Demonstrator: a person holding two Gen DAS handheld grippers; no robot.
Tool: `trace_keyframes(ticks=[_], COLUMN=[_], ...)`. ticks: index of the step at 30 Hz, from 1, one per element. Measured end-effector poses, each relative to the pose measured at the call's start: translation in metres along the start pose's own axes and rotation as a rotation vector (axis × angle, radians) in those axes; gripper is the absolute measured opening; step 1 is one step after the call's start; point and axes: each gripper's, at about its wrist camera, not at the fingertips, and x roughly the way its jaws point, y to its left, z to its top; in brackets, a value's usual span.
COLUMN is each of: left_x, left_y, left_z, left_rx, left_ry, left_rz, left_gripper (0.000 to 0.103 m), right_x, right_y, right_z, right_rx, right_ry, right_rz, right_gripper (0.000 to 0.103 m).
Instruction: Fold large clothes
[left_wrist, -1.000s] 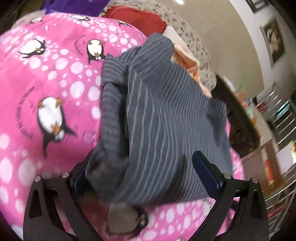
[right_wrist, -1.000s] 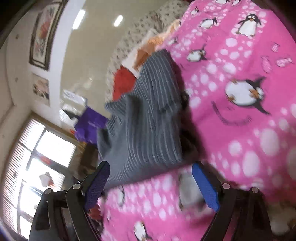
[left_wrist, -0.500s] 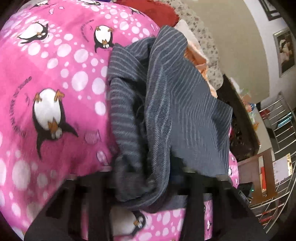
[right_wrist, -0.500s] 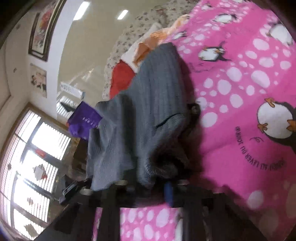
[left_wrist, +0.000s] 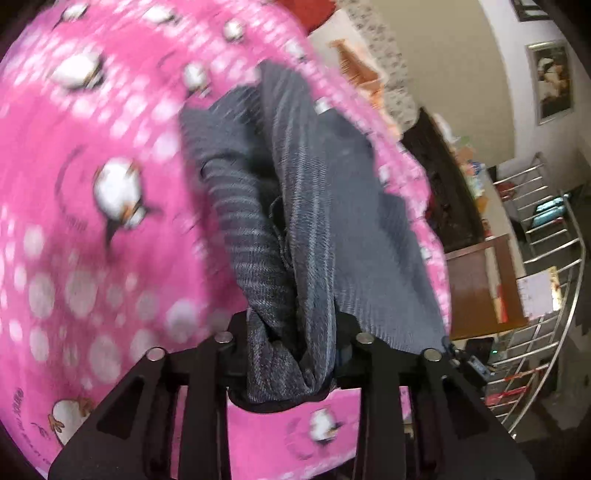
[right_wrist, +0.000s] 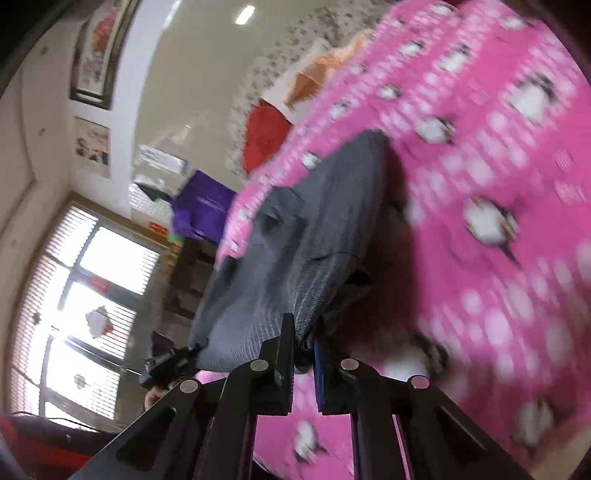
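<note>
Garment (left_wrist: 314, 206) lies on the pink blanket (left_wrist: 92, 147), near edge bunched in the left gripper (left_wrist: 291, 354), whose jaws are easing open on it, and pinched by the closed right gripper (right_wrist: 303, 354). Carry both ends level and taut. Long axis runs away from the grippers.

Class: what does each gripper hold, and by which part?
Both hold the grey striped garment: left gripper round a bunched fold, right gripper pinching its near edge.
</note>
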Motion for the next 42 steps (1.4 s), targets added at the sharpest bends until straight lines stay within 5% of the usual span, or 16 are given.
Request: trace_keyframes(ticks=[2, 5, 9, 11, 16, 22, 26, 33, 42], left_x=[0.006, 0.004, 0.003, 0.002, 0.002, 0.006, 0.009, 0.017, 0.044], left_y=[0.012, 0.020, 0.027, 0.031, 0.031, 0.027, 0.020, 0.013, 0.017], left_z=[-0.003, 0.000, -0.004, -0.007, -0.017, -0.024, -0.031, -0.008, 0.081], left_rx=[-0.030, -0.058, -0.035, -0.027, 0.031, 0.066, 0.114, 0.107, 0.040], left_ry=[0.007, -0.011, -0.030, -0.064, -0.107, -0.145, -0.177, -0.153, 0.094], left_rz=[0.010, -0.024, -0.049, -0.071, -0.063, -0.052, -0.042, -0.069, -0.092], left_gripper=[0.046, 0.049, 0.051, 0.052, 0.052, 0.052, 0.056, 0.070, 0.067], right_x=[0.004, -0.001, -0.024, -0.004, 0.137, 0.263, 0.259, 0.255, 0.245], right_y=[-0.004, -0.001, 0.033, 0.073, 0.150, 0.087, 0.070, 0.068, 0.073], right_z=[0.001, 0.017, 0.042, 0.056, 0.055, 0.094, 0.099, 0.098, 0.087], right_rx=[0.016, 0.026, -0.063, -0.186, -0.520, -0.442, -0.471, -0.449, -0.442], right_ry=[0.017, -0.001, -0.199, -0.244, 0.028, 0.154, 0.015, 0.008, 0.003], right_rz=[-0.061, -0.186, -0.383, -0.395, -0.405, -0.582, -0.455, -0.421, -0.403], right_gripper=[0.009, 0.012, 0.012, 0.012, 0.012, 0.012, 0.013, 0.014, 0.015])
